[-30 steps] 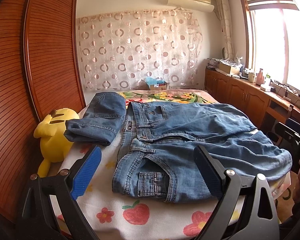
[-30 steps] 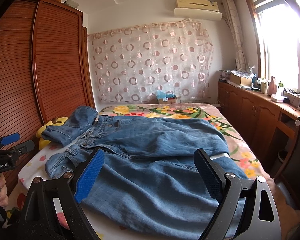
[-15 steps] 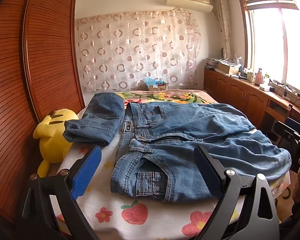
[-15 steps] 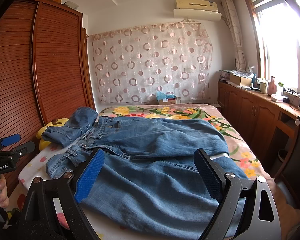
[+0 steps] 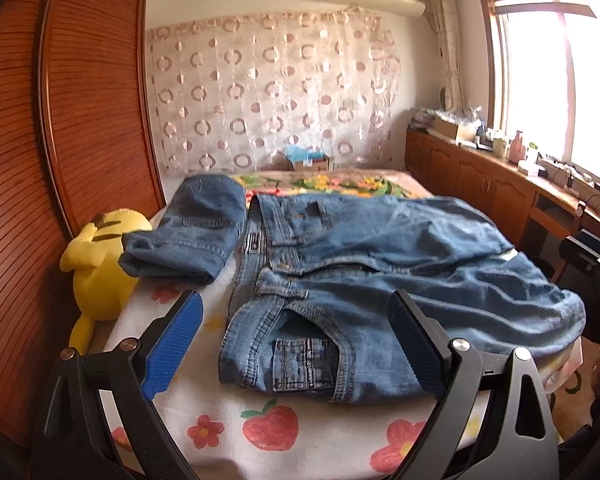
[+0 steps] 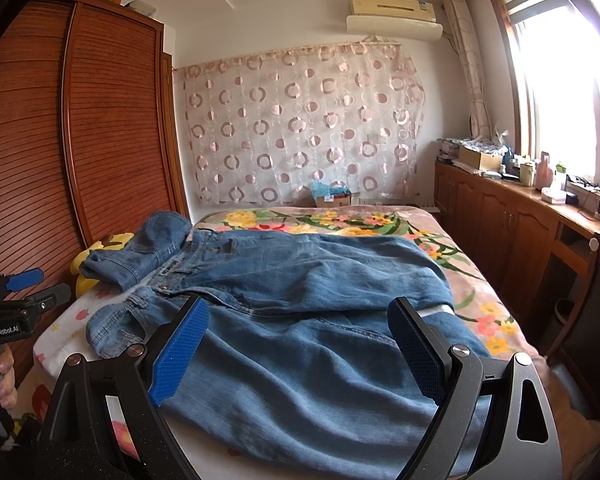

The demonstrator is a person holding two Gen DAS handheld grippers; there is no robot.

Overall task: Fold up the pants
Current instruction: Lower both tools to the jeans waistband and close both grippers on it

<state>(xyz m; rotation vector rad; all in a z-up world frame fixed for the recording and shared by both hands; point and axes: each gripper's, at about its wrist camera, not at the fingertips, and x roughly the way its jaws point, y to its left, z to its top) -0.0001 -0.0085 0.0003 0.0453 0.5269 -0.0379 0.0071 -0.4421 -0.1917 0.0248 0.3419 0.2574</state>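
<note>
Little has moved since a second ago: both my claws hang in much the same spots at the near edge of the bed (image 5: 284,452), and the jeans (image 5: 380,280) lie where they lay. My left claw (image 5: 296,344) has its blue pads spread wide apart, holding nothing, with the waistband and front pocket of the jeans just ahead of it, between the pads in view. My right claw (image 6: 300,344) is likewise spread wide and empty, hovering over the leg end of the jeans (image 6: 300,320), which drapes toward me off the bed's edge. The jeans stretch flat across the bed from left to right. Beyond my left claw and to its left sits a smaller folded pair of denim shorts (image 5: 188,236), touching a yellow plush toy (image 5: 100,264) against the wooden wardrobe (image 5: 92,100).
</note>
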